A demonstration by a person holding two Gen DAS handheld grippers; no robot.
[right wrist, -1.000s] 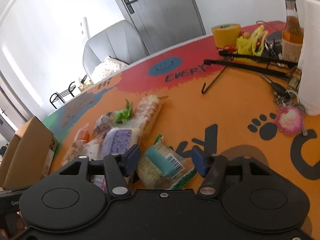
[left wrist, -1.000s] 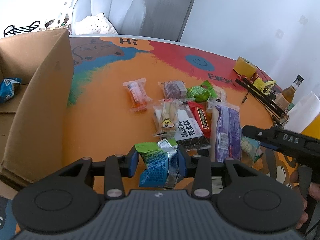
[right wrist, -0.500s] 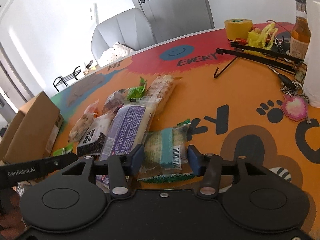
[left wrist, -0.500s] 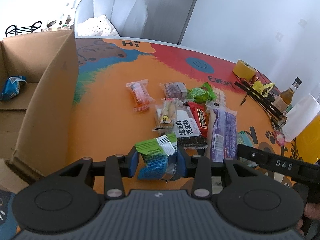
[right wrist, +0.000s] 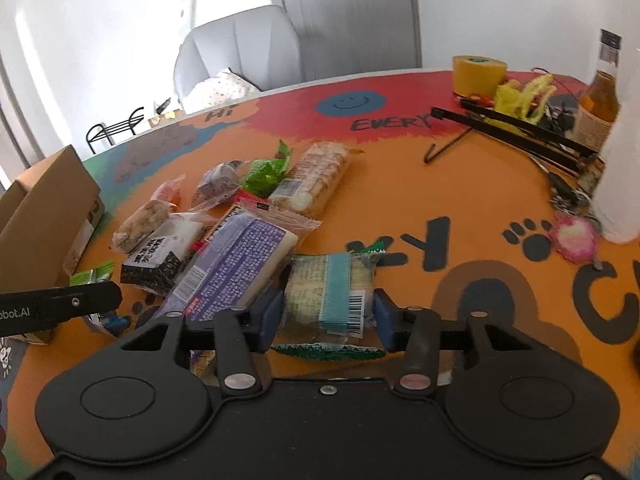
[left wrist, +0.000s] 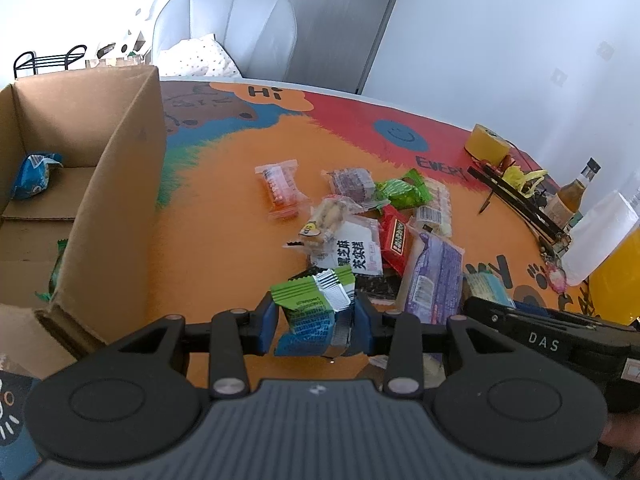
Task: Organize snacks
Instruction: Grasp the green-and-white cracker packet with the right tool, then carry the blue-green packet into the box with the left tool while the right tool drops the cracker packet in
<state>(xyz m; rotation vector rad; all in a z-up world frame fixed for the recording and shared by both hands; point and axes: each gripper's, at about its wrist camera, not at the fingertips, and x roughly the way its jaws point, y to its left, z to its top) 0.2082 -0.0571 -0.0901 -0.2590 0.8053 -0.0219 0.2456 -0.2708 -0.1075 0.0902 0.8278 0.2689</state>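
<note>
Right gripper [right wrist: 328, 316] has just been closing its jaws onto the teal-banded snack pack [right wrist: 334, 294], which a second ago lay skewed between wider jaws and now sits square, both pads at or nearly on its sides, though it rests flat on the table [right wrist: 400, 208], so the pick looks about to start. Left gripper [left wrist: 316, 320] is clamped as before on a crumpled green-and-blue packet [left wrist: 314, 312], held clear of the tabletop just right of the cardboard box [left wrist: 120, 200]; drop-off is likely next. Box already holds a blue bag [left wrist: 34, 174]; the rest of the pile is unsorted.
</note>
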